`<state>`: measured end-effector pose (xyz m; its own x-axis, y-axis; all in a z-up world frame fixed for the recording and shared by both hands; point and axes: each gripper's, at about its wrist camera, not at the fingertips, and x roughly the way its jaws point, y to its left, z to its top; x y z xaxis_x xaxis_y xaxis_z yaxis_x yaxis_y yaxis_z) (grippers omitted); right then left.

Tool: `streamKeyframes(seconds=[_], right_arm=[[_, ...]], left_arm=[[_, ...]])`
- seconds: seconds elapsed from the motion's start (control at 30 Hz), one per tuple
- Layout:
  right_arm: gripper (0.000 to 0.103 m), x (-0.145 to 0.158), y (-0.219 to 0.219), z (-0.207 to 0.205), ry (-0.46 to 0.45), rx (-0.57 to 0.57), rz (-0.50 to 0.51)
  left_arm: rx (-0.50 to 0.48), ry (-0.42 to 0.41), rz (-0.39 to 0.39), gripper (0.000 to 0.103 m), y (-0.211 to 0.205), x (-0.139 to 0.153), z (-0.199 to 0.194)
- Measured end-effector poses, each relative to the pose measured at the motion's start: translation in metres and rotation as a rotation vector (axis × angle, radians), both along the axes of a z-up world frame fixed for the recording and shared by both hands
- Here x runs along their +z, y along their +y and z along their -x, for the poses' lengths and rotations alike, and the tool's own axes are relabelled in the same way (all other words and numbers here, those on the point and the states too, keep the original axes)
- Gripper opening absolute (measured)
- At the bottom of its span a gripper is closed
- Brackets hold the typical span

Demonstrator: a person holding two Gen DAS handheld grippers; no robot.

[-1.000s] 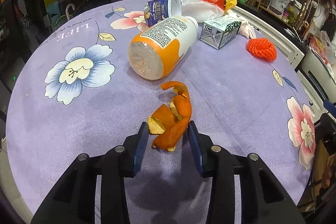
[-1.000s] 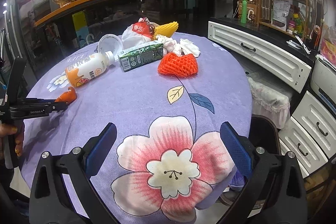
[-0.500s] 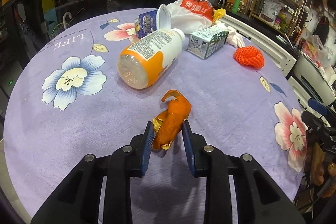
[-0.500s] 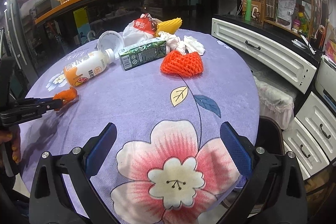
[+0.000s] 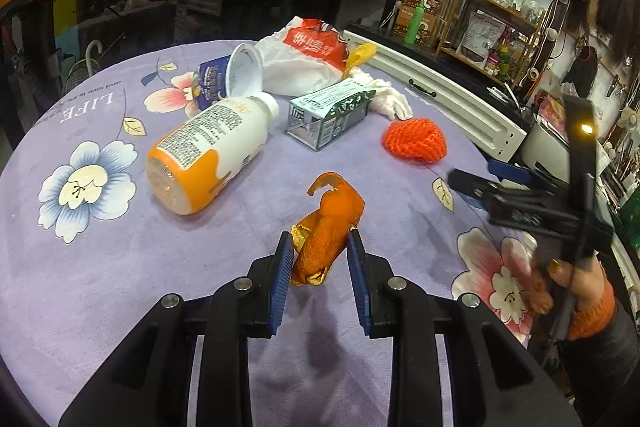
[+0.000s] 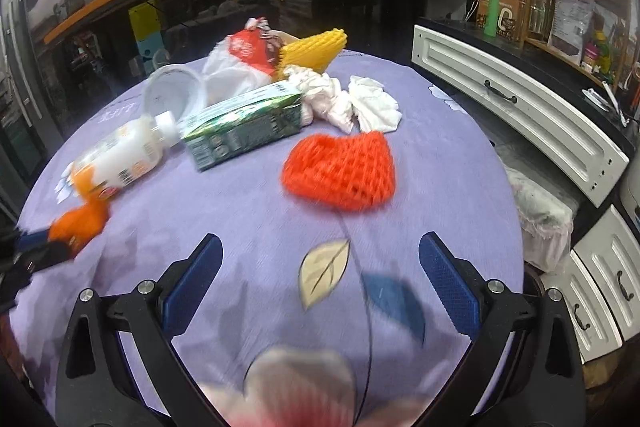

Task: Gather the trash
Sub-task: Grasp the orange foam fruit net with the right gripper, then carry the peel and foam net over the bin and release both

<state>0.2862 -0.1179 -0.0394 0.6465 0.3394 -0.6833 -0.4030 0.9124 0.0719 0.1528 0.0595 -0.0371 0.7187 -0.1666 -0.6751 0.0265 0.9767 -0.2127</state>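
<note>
Tablecloth (image 5: 120, 287), purple and printed with flowers, covers the round table and carries all the litter. At its far side lies a white plastic bag (image 5: 304, 63) with red print, with a yellow foam net (image 6: 314, 53) and crumpled tissues (image 6: 352, 103) just beside it. Nearer the middle a drink bottle (image 5: 208, 151) rests on its side, its long axis running from the cap at the far end to the orange base toward the left camera; an empty cup (image 5: 236, 75) touches its cap end. A green carton (image 5: 326, 119) lies beside the bottle, and a red foam net (image 6: 340, 175) sits apart from it, straight ahead of the right gripper (image 6: 320, 263).

That gripper has its blue pads spread wide with nothing between them. The red foam net lies beyond its fingertips, a little above the midline of the view, so the right hand looks the nearer one for that piece; closing in on it would seem to call for a plain forward reach.

Smallest is the orange peel (image 5: 326, 231). The left gripper (image 5: 318, 255) has both pads pressed on its lower half, and a shadow under it suggests it hangs clear of the cloth. Its long axis runs forward and up out of the fingers, curled tip away from the camera
</note>
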Motion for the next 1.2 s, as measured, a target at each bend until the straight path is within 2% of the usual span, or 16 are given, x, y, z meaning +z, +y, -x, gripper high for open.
streamKeyframes(seconds=[0.13, 0.37, 0.43, 0.47, 0.5, 0.53, 0.6, 0.67, 0.97, 1.2], right_arm=[[0.097, -0.005, 0.002, -0.036, 0.051, -0.016, -0.019], [0.096, -0.010, 0.006, -0.068, 0.090, -0.042, -0.031], [0.080, -0.013, 0.009, -0.072, 0.101, -0.042, -0.015], [0.066, -0.015, 0.011, -0.075, 0.113, -0.040, -0.009], [0.059, -0.017, 0.012, -0.076, 0.128, -0.035, -0.009], [0.057, -0.017, 0.012, -0.076, 0.126, -0.032, -0.008], [0.040, -0.016, 0.011, -0.073, 0.114, -0.028, -0.009], [0.035, -0.013, 0.008, -0.068, 0.108, -0.025, -0.030], [0.032, 0.001, -0.018, -0.021, 0.050, -0.017, -0.074], [0.032, 0.007, -0.053, 0.022, 0.015, -0.044, -0.098]], left_arm=[[-0.010, 0.008, 0.002, 0.028, -0.002, -0.002, -0.004], [-0.031, 0.027, 0.012, 0.028, -0.004, -0.009, -0.007], [-0.037, 0.031, 0.015, 0.028, -0.005, -0.010, -0.008], [-0.040, 0.032, 0.016, 0.028, -0.005, -0.010, -0.008], [-0.043, 0.033, 0.016, 0.028, -0.006, -0.010, -0.008], [-0.045, 0.033, 0.017, 0.028, -0.006, -0.010, -0.008], [-0.046, 0.035, 0.018, 0.028, -0.007, -0.011, -0.008], [-0.046, 0.035, 0.020, 0.028, -0.008, -0.011, -0.008], [-0.062, 0.031, 0.034, 0.028, -0.023, -0.010, -0.003], [-0.113, 0.021, 0.042, 0.028, -0.052, -0.005, -0.002]])
